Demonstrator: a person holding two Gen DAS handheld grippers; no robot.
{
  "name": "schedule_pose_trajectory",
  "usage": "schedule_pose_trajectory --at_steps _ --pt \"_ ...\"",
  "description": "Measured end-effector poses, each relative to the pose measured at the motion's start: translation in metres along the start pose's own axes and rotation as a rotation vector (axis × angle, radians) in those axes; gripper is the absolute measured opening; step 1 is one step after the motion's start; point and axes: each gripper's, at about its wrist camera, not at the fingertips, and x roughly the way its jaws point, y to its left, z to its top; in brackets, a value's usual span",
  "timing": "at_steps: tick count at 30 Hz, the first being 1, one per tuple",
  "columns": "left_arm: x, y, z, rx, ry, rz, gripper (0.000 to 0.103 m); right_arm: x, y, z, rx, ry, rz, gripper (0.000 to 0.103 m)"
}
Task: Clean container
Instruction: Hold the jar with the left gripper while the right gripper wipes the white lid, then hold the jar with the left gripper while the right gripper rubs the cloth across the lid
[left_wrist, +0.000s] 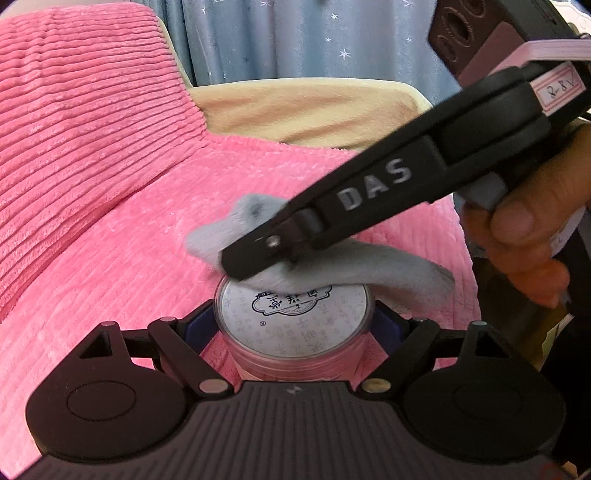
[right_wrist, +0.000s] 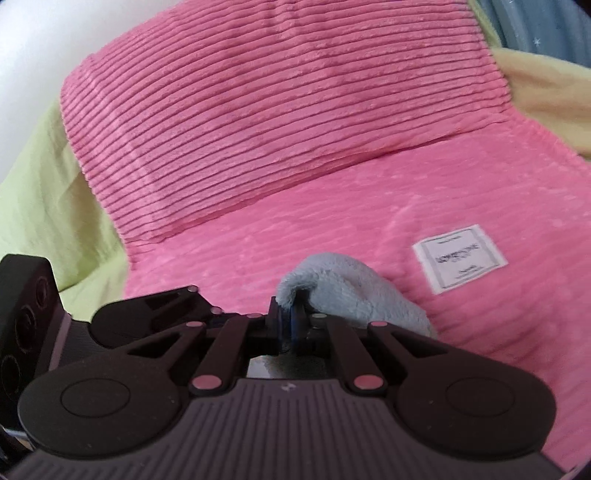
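Left gripper (left_wrist: 295, 325) closed on the jar (left_wrist: 293, 332), above the pink blanket (left_wrist: 110, 221). Right gripper (right_wrist: 286, 321) closed on a gray cloth (left_wrist: 332, 269), pressed on the jar's lid (left_wrist: 295, 317).

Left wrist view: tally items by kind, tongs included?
Tongs: 2, left tongs and right tongs
Container: 1, the round container
Cloth: 1, the grey cloth
Pink pillow: 1
Pink blanket: 1
Total: 6
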Motion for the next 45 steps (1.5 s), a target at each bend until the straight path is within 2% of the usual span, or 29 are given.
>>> schedule_pose_trajectory --at_steps 5,11,21,25,29,36,40,45 --pt "-0.001 0.0 0.0 0.005 0.003 0.002 0.086 -0.016 -0.001 -0.008 -0.012 0.029 -0.02 0.002" --pt "-0.002 0.002 -0.002 0.011 0.004 0.0 0.086 -0.029 0.008 -0.02 -0.006 0.059 0.017 0.002" --pt "-0.003 0.002 -0.002 0.003 0.003 -0.003 0.086 -0.005 0.018 -0.014 0.033 0.073 0.105 0.002" --pt "-0.004 0.007 -0.004 0.006 0.001 -0.011 0.086 0.007 0.015 -0.007 0.045 0.051 0.101 0.001" --pt "-0.002 0.002 -0.002 0.0 0.003 -0.003 0.086 0.014 0.011 0.0 0.032 0.021 0.055 0.001" --pt "-0.004 0.001 -0.003 0.005 0.003 -0.005 0.086 -0.001 0.003 -0.003 -0.007 0.023 -0.003 0.001" --pt "-0.006 -0.001 -0.004 0.009 0.004 -0.003 0.086 -0.015 0.005 -0.012 -0.019 0.046 0.002 0.001" --pt "-0.008 -0.003 -0.004 0.011 0.007 0.001 0.086 -0.023 0.01 -0.02 0.001 0.071 0.052 0.002"
